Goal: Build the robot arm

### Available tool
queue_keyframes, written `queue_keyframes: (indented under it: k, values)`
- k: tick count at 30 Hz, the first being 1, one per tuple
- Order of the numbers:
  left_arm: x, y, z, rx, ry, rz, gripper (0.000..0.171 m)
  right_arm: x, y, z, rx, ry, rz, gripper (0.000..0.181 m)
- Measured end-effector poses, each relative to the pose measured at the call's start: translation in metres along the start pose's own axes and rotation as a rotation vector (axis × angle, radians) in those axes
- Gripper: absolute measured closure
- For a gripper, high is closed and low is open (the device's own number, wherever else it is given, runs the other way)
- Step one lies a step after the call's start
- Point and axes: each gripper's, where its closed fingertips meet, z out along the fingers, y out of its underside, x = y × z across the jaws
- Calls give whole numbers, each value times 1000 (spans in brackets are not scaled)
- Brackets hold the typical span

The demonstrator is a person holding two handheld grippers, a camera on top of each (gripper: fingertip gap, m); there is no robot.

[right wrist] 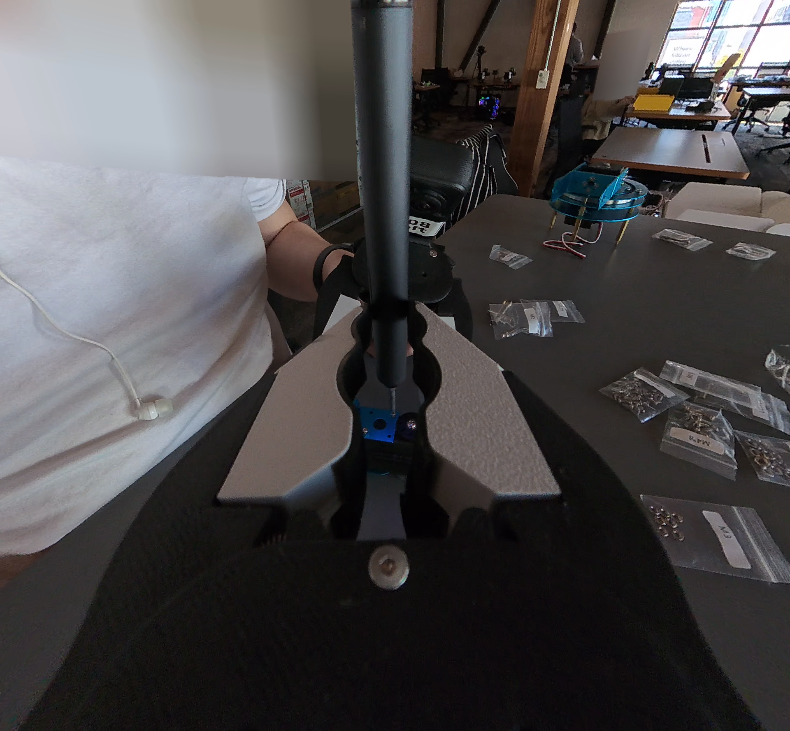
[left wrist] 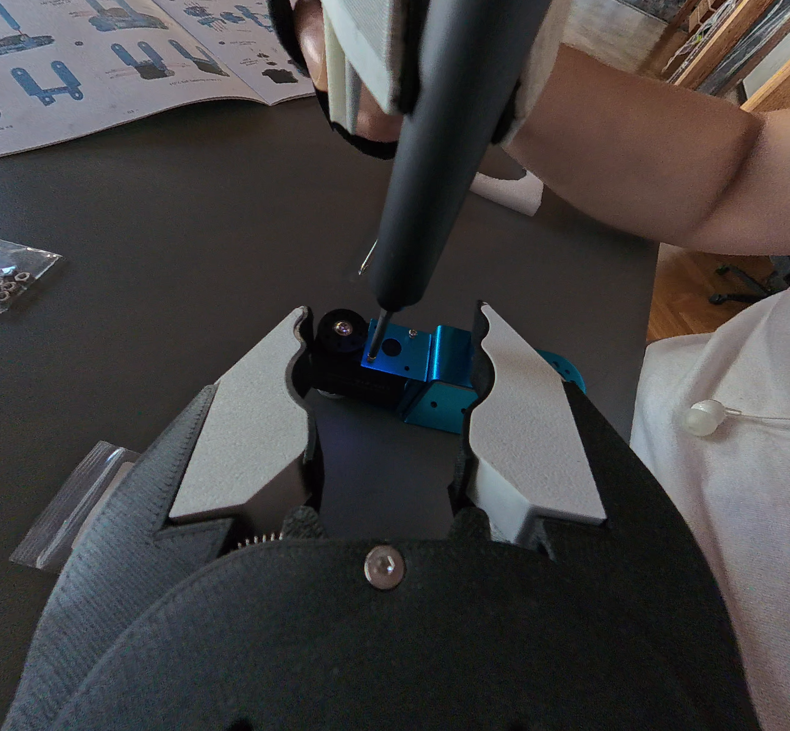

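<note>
Left wrist view shows the left tool (left wrist: 391, 351) at the centre of the frame, its two grey fingers (left wrist: 256, 402) closed on a small assembly: a black servo (left wrist: 355, 381) with a round black horn (left wrist: 340, 331) and a blue metal bracket (left wrist: 421, 362) fixed on it. The assembly rests on the dark bench (left wrist: 171, 240). A black electric screwdriver (left wrist: 431, 146) comes down from the top of the frame, and its thin bit (left wrist: 376, 336) touches a corner of the bracket's upper plate.

In the upper left lies an open instruction booklet (left wrist: 128, 39), and at the left edge a clear bag of nuts (left wrist: 21, 272).

Right wrist view shows the right tool (right wrist: 388, 317) clamped narrowly around the screwdriver (right wrist: 382, 155), which stands upright in the middle of the frame, with the bracket (right wrist: 378, 424) below its tip. On the right side many clear bags of hardware (right wrist: 697, 441) lie on the bench (right wrist: 641, 326), and in the upper right stands a blue round base (right wrist: 598, 197) on legs.
</note>
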Motion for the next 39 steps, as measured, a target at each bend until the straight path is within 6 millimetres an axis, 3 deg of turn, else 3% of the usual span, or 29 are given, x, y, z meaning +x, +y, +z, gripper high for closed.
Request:
queue_keyframes:
  k: [39]
  values:
    - [1, 1, 0, 2, 11, -4, 99, -1, 0, 0, 18, 51, -62, 165]
